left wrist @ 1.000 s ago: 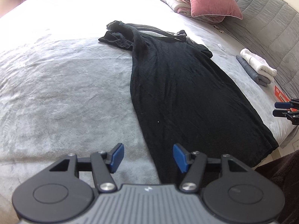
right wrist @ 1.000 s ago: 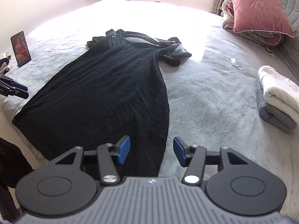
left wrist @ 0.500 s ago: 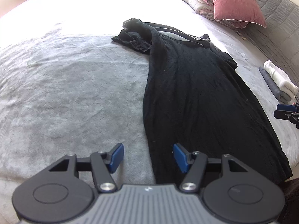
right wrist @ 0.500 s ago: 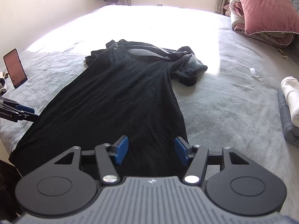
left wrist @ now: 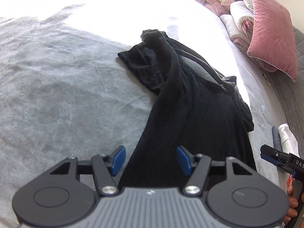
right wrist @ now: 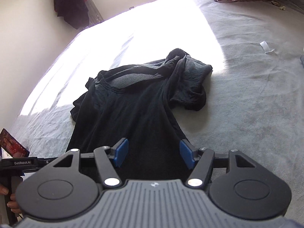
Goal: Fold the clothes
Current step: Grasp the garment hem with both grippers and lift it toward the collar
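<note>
Two grippers, both spread wide, pinching nothing: left gripper (left wrist: 151,160) and right gripper (right wrist: 154,153) low in frame over the black dress (left wrist: 190,114), which lies flat mid-frame on the grey bed (left wrist: 66,95). Pink pillow (left wrist: 271,34) upper right, folded towels (left wrist: 285,136) at right edge.

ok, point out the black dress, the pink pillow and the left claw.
dress (right wrist: 133,110): right wrist view, on the chest below the neckline.
pillow (left wrist: 271,32): left wrist view, on its velvet face.
left claw (left wrist: 150,160): left wrist view, midway between the blue pads.
</note>
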`<state>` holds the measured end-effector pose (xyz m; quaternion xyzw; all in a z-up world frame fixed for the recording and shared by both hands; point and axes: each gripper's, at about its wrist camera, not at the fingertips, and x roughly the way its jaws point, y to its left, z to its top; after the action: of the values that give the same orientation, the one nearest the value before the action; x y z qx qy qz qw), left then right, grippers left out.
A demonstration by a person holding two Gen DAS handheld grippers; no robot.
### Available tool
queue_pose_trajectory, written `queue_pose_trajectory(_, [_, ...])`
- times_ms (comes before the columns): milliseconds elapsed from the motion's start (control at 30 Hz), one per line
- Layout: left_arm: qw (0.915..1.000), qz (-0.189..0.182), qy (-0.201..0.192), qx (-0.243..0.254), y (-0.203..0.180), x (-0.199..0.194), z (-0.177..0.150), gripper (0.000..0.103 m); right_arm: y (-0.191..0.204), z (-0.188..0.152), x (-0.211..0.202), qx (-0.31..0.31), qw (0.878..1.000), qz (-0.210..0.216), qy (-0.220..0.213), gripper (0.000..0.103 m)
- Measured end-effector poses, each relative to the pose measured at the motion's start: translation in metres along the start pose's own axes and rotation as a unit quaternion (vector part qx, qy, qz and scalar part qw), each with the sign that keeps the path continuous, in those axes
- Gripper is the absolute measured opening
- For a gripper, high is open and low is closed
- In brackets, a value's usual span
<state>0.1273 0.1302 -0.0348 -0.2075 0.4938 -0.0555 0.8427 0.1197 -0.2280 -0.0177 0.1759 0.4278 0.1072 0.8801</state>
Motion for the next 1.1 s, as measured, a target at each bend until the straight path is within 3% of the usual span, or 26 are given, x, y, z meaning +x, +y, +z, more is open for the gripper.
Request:
queue_pose_trajectory(167, [0.9979, 0.001, -0.037, -0.053, 0.01, 0.021, 0.023, 0.061, -0.044, 0.014, 0.025, 0.131, 0.991, 0.018, -0.024, 0.064])
queue_pose_trajectory(300, [0.992, -0.021, -0.076, -0.098, 0.021, 0.031, 0.032, 0.059, -0.066, 0.014, 0.038, 0.174, 0.983, 0.036, -0.045, 0.064])
queue_pose_trajectory(367, [0.9882, -0.03, -0.09, -0.12, 0.025, 0.036, 0.037, 0.058, -0.073, 0.015, 0.046, 0.185, 0.98, 0.042, -0.052, 0.056])
queue_pose_trajectory(467, [0.9845, -0.032, -0.11, -0.133, 0.024, 0.044, 0.041, 0.043, -0.076, 0.017, 0.053, 0.192, 0.978, 0.054, -0.066, 0.043])
queue_pose_trajectory(533, [0.9846, -0.015, -0.121, -0.125, 0.024, 0.043, 0.045, 0.029, -0.079, 0.019, 0.059, 0.198, 0.975, 0.062, -0.076, 0.032])
queue_pose_trajectory(600, [0.9843, 0.003, -0.132, -0.117, 0.025, 0.042, 0.049, 0.006, -0.081, 0.02, 0.062, 0.199, 0.974, 0.067, -0.081, 0.019])
queue_pose_trajectory(633, [0.984, 0.012, -0.138, -0.113, 0.025, 0.041, 0.051, 0.002, -0.081, 0.021, 0.063, 0.196, 0.975, 0.062, -0.082, 0.013])
queue_pose_trajectory(933, [0.9755, 0.092, -0.186, -0.074, 0.026, 0.035, 0.07, 0.0, -0.089, 0.036, 0.048, 0.156, 0.978, -0.02, -0.14, 0.008])
queue_pose_trajectory(1033, [0.9644, 0.136, -0.218, -0.065, 0.033, 0.026, 0.078, 0.0, -0.097, 0.041, 0.038, 0.151, 0.974, -0.045, -0.164, 0.008])
queue_pose_trajectory(1100, [0.9527, 0.167, -0.247, -0.06, 0.038, 0.017, 0.082, 0.0, -0.101, 0.043, 0.034, 0.145, 0.972, -0.06, -0.177, 0.008])
